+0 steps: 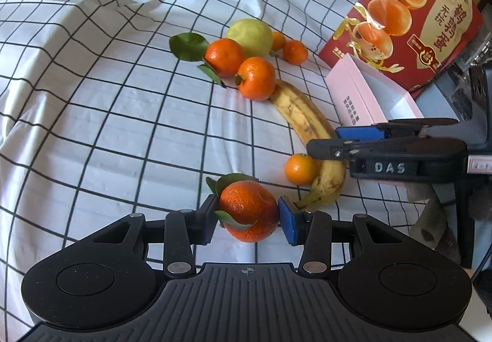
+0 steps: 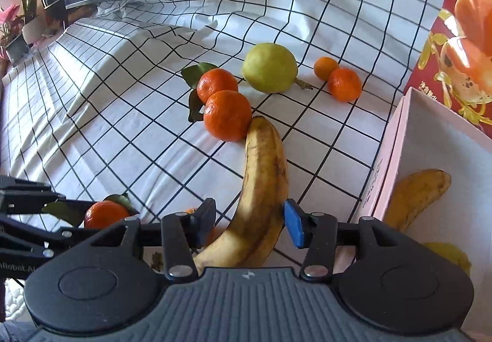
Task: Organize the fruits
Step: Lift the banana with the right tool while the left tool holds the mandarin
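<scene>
My left gripper [image 1: 247, 214] clamped a leafy tangerine [image 1: 248, 210]; my right gripper [image 2: 249, 223] straddled the banana [image 2: 261, 188] (jaws released, not touching) beside the pink box [image 2: 381, 176].

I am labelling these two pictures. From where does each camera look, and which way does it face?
Left wrist: sits on the left gripper, faces down over the cloth; its pads press a leafy mandarin; the right gripper enters from the right.
Right wrist: sits on the right gripper, open around the banana.
Shared: banana, mandarin, pink box.
</scene>
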